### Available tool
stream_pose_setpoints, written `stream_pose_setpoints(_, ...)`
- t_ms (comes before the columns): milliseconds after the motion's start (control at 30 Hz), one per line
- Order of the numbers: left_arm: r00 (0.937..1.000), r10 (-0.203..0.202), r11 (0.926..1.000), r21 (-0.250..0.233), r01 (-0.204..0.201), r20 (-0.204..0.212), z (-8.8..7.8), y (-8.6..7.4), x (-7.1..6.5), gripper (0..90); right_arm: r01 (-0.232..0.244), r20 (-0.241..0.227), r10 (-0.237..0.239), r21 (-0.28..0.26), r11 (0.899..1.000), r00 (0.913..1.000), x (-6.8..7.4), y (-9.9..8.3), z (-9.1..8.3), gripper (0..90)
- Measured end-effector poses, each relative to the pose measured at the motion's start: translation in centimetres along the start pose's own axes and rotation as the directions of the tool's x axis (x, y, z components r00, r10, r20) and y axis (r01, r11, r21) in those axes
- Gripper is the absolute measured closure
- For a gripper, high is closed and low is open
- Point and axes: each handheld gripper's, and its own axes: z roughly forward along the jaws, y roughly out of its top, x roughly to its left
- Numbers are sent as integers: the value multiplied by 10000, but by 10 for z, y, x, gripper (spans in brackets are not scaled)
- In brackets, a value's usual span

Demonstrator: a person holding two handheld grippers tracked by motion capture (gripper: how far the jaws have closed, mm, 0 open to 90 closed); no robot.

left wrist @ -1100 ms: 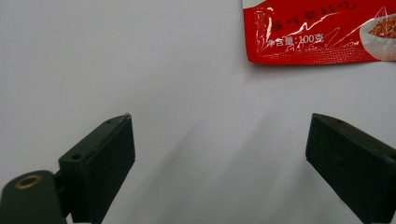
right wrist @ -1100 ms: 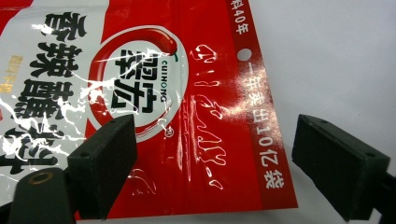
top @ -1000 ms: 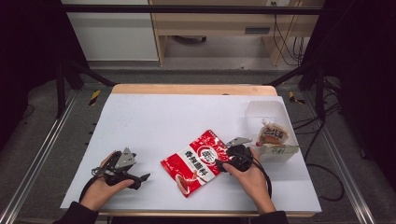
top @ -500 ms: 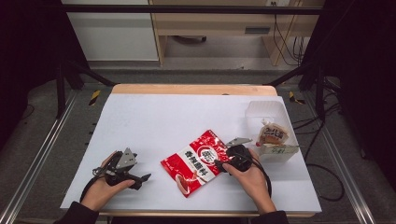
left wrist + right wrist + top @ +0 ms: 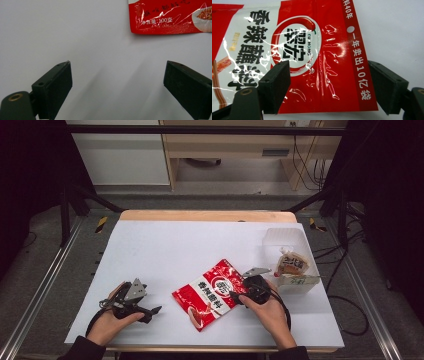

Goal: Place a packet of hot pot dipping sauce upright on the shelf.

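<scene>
A red seasoning packet (image 5: 212, 294) with white and black print lies flat on the white table (image 5: 175, 245), near the front. My right gripper (image 5: 236, 298) is at the packet's right end, pointing left. In the right gripper view its jaws (image 5: 328, 63) straddle the printed end of the packet (image 5: 319, 50). They have just been closing and still stand wide, with the packet between them and no pad pressing on it. My left gripper (image 5: 151, 314) rests at the front left, open, over bare table (image 5: 118, 63). The packet's lower edge (image 5: 170, 17) lies a little beyond it.
A clear plastic container (image 5: 282, 232) stands at the table's right side with a wrapped snack (image 5: 291, 264) in it, just behind my right hand. A wooden strip (image 5: 205, 215) runs along the table's far edge. Metal frame rails flank the table.
</scene>
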Motion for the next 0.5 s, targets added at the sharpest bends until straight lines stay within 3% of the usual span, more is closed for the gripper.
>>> stream_pose_setpoints(300,10000,24,10000,25,-24,5,1,0,0,81,105,-239,-113,-360,9993,9996,11,3,-12,251)
stream_pose_setpoints(500,10000,8,10000,15,-8,56,0,0,0,81,119,-555,-141,-407,9991,9984,13,2,-17,352)
